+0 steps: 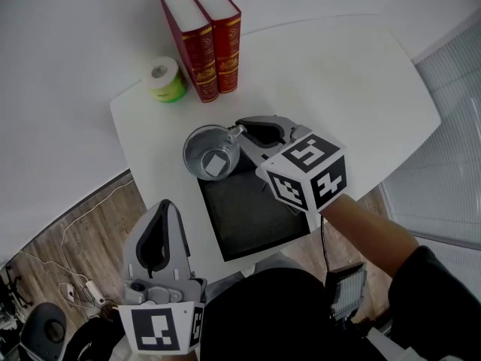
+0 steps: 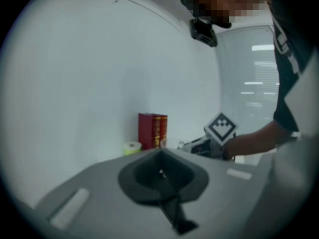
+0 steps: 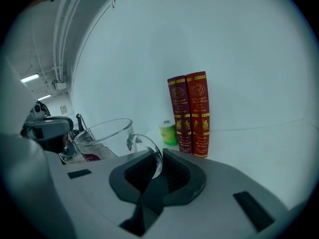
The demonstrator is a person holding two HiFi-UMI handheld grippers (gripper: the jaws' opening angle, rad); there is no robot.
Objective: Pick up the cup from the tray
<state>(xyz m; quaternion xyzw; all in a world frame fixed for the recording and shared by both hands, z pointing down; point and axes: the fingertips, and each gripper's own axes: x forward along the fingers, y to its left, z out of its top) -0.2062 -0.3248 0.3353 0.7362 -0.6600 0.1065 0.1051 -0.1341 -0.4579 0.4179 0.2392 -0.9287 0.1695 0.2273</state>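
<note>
A clear glass cup (image 1: 211, 153) with a side handle (image 3: 149, 151) sits over the far left corner of the black tray (image 1: 255, 213). My right gripper (image 1: 242, 134) reaches in from the right and is shut on the handle. In the right gripper view the glass loop is pinched between the dark pads (image 3: 172, 171), and the cup bowl (image 3: 102, 138) sticks out to the left. Whether the cup touches the tray I cannot tell. My left gripper (image 1: 167, 207) hangs low at the left, off the table. Its jaws are together with nothing in them, as the left gripper view (image 2: 162, 176) shows.
Two red books (image 1: 201, 40) stand upright at the back of the white table (image 1: 338, 89), with a green and white roll (image 1: 165, 79) to their left. The table's left edge drops to a wooden floor (image 1: 83, 232) with cables.
</note>
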